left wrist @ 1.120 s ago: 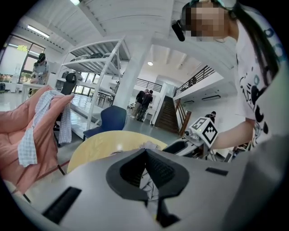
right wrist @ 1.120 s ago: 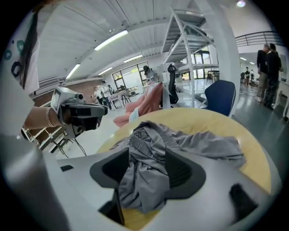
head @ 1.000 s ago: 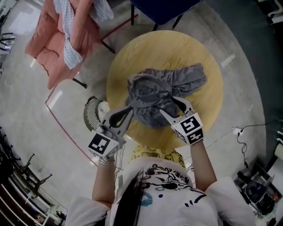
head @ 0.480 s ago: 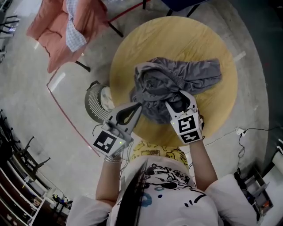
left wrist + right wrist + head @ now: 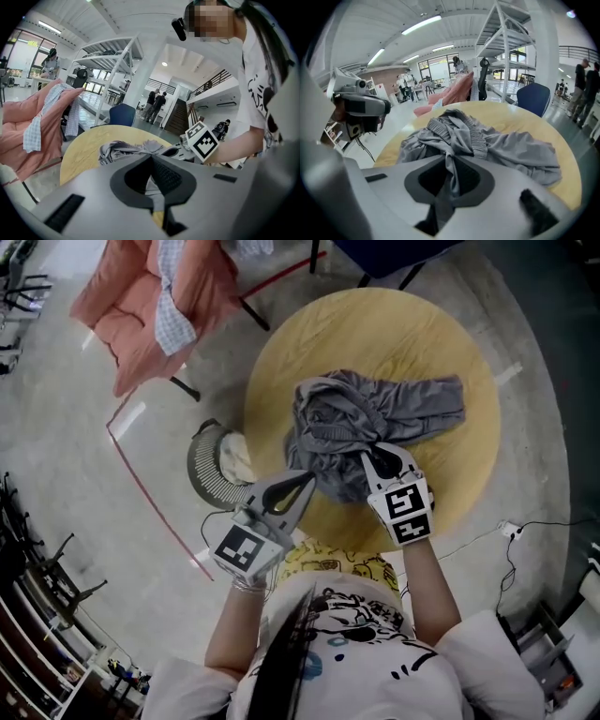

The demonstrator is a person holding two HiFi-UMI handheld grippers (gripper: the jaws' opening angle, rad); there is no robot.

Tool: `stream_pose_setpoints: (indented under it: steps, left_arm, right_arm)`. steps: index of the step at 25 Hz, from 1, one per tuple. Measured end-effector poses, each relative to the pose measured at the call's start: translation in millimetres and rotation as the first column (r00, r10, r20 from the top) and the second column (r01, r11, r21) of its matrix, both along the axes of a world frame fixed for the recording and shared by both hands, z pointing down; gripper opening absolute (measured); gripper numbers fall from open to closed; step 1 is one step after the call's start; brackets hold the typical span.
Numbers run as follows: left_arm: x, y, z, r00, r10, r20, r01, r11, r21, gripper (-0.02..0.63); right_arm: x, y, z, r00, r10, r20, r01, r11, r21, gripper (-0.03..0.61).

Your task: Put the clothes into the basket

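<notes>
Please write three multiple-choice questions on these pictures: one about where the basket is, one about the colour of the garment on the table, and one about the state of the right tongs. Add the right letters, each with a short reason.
1. Where is the basket relative to the round table?
A. on top of it
B. on the floor beside it
C. on its far side, against the wall

2. What colour is the garment on the table?
A. pink
B. grey
C. blue checked

3. In what state are the right tongs?
A. wide open above the table
B. shut on nothing
C. shut on a fold of the garment

Answers:
1 B, because the head view shows the basket on the floor by the table's edge, on the person's left.
2 B, because the cloth is plain grey in every view.
3 C, because the jaws have just been closing and a fold of grey cloth is pinched between them.
</notes>
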State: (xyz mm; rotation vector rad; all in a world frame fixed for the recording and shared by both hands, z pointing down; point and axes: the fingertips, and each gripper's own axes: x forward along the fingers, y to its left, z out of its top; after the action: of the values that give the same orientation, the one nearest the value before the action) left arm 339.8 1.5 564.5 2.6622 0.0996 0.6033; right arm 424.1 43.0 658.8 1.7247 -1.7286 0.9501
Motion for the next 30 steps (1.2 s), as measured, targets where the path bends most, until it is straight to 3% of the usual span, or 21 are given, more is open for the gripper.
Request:
stream_pose_setpoints:
  steps: [13, 17, 30]
  left_arm:
    - [-14, -20, -70, 0.996, -0.003, -0.090, 0.010, 0.996, 0.085, 0.014]
    - [-18, -24, -76, 0.996, 0.003, -0.086, 0.006, 0.995, 0.104, 0.014]
    - [-9, -22, -121, 0.989, -0.013, -0.150, 0.039, 0.984, 0.173, 0.014]
  right_arm:
    - [-2, -9, -102, 0.995, 0.025, -0.091, -0.011, 0.989, 0.148, 0.049]
    - [-7, -7, -128, 0.995, 0.009, -0.098, 0.009, 0.984, 0.180, 0.049]
    - [-3, 23, -209, 0.992, 0.023, -0.127, 0.022, 0.939, 0.344, 0.048]
